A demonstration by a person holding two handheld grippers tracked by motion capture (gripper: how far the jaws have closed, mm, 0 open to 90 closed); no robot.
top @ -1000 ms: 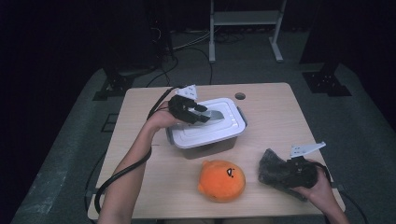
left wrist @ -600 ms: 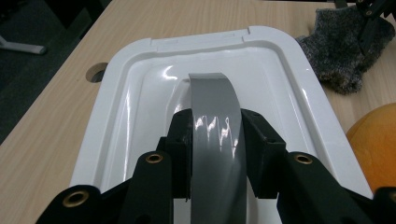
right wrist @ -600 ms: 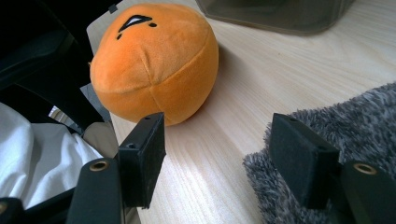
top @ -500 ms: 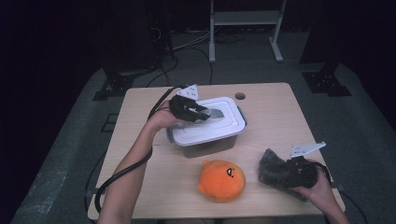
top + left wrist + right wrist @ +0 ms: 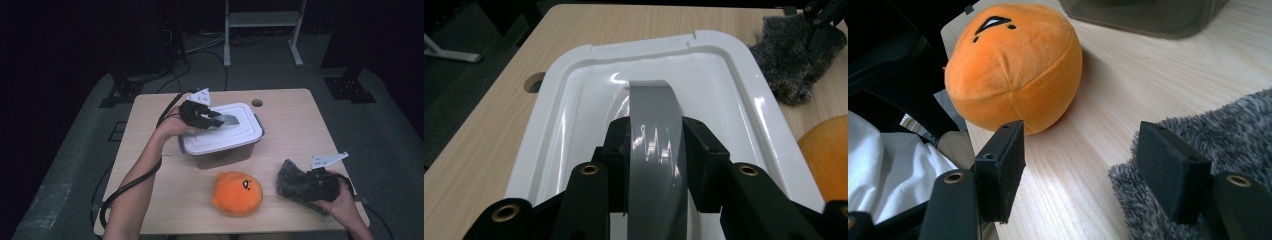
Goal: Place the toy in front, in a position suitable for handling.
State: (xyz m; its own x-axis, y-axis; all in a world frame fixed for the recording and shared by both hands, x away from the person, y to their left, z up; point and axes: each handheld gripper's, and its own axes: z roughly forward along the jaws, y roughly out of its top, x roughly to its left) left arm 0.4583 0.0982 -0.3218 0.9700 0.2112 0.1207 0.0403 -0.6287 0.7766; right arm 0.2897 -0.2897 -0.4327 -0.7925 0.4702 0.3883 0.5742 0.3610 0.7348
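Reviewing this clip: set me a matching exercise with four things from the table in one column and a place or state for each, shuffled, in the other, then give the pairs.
Things:
1. grey handle
2. orange plush toy
3. grey furry cloth
4. white lid

Places or states:
A. lying at the table's near right, by the right gripper, whose jaws stand open
B. clamped between the left gripper jaws
C. sitting on the grey box
D. resting on the table in front of the box, between the two hands

Pairs: 1-B, 2-D, 3-A, 4-C
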